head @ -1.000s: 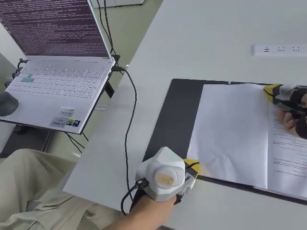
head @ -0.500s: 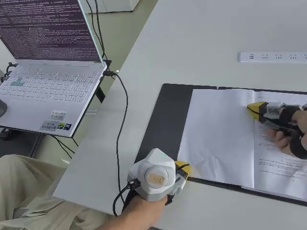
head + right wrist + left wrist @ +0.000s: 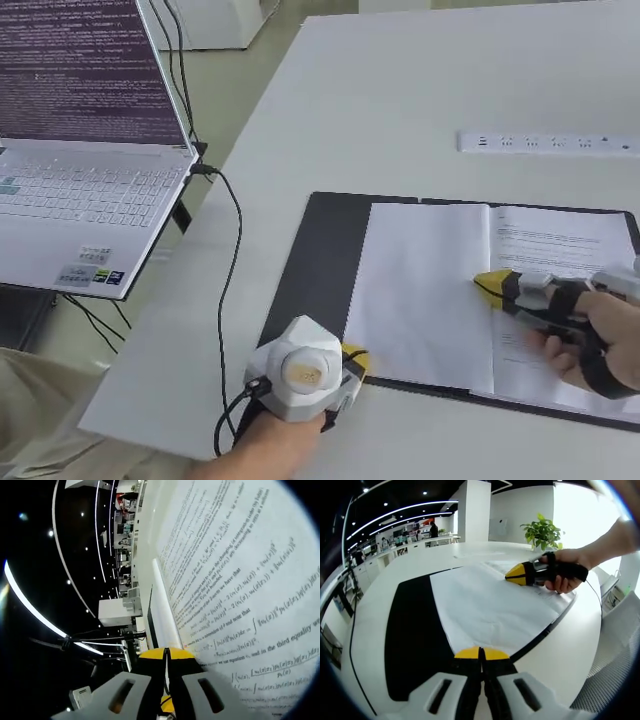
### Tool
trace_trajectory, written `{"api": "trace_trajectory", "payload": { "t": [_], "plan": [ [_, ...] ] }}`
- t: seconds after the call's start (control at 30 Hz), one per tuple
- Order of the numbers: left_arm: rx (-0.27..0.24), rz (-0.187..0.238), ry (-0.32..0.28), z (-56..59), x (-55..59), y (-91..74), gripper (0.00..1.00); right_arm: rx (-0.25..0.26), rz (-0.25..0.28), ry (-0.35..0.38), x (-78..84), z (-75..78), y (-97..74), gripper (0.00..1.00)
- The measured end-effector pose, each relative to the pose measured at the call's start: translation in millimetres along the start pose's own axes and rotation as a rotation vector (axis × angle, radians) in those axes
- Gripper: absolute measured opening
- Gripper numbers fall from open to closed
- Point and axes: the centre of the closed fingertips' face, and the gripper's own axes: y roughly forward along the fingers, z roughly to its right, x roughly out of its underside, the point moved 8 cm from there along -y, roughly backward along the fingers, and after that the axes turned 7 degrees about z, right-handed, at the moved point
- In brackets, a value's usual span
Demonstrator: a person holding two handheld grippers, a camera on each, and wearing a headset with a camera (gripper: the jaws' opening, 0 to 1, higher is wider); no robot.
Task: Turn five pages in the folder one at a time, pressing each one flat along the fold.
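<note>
While the folder [image 3: 320,260] lies open on the table [image 3: 400,90] with a turned page [image 3: 420,290] flat at left, right tool [image 3: 487,285], jaws closed and empty, presses by the fold, left tool [image 3: 352,358] likewise closed at the page's near edge; turn count unclear, pressing judged unfinished.

Your printed page [image 3: 240,605] reads "we have that", "and note that", "in the third equality", among formulas, your laptop screen [image 3: 70,60] lines too small to read
</note>
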Motion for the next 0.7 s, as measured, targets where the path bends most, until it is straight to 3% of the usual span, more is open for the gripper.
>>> {"api": "trace_trajectory", "payload": {
  "t": [0.7],
  "plan": [
    [-0.003, -0.011, 0.049, 2.2, -0.8, -0.8, 0.0, 0.021, -0.107, -0.024, 57.6, 28.0, -49.9, 0.0]
  ]
}}
